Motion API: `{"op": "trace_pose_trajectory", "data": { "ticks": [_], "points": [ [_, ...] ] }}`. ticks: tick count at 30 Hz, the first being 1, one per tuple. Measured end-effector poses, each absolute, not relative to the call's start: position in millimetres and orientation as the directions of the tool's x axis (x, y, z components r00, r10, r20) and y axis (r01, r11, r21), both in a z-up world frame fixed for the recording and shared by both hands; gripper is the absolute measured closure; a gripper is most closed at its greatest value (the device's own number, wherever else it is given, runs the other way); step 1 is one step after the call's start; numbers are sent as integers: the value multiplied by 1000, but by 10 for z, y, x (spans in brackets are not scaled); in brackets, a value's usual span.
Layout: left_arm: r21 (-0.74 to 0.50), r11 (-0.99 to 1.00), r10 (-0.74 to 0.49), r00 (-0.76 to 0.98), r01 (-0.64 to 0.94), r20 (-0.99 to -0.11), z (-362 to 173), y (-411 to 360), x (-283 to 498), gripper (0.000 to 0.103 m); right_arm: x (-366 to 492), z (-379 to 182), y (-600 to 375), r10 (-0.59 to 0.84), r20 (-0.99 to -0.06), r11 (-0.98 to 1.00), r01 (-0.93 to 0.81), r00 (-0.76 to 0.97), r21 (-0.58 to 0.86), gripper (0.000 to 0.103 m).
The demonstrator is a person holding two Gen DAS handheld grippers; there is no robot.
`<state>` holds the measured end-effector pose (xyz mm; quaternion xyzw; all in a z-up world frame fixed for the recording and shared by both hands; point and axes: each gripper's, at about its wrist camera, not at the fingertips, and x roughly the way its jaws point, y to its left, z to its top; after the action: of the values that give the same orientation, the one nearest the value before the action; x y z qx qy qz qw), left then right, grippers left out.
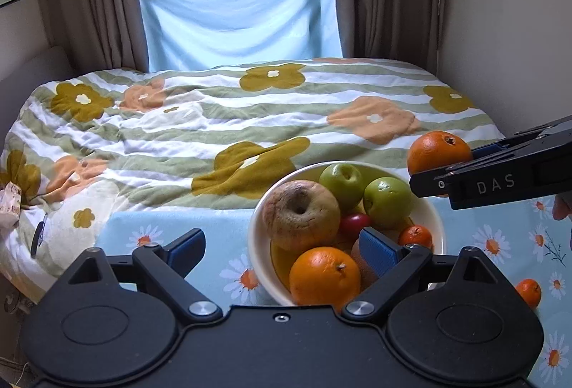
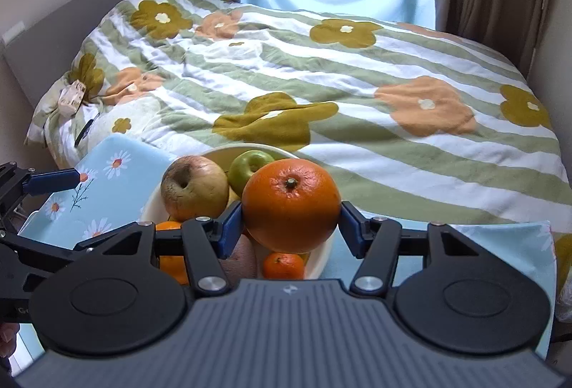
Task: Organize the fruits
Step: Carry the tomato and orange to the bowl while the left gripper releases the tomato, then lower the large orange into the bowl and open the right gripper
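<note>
One orange [image 2: 291,205] clamped in right tongs [image 2: 290,222] marked "DAS".

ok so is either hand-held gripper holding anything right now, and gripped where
The right hand-held gripper holds a large orange, pads pressed on its two opposite sides, stem end up, above the bowl. The left hand-held gripper is open and holds nothing.

Glossy bowl [image 1: 258,263], perhaps ceramic, dimpled orange [image 2: 291,205], cloth quilt [image 2: 357,84]
</note>
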<state>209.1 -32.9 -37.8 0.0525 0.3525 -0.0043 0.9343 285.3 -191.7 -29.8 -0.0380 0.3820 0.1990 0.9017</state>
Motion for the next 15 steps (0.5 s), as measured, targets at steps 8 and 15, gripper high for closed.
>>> {"op": "trace_pose_trajectory", "data": {
  "ticks": [8, 15],
  "points": [
    [97, 995, 58, 734, 10, -677, -433, -205, 1974, 8, 2881, -481, -1576, 364, -721, 887, -456, 589, 75, 31],
    [101, 995, 69, 731, 0, -679, -458, -148, 1930, 8, 2915, -638, -1459, 363, -732, 882, -465, 576, 72, 31]
  ]
}}
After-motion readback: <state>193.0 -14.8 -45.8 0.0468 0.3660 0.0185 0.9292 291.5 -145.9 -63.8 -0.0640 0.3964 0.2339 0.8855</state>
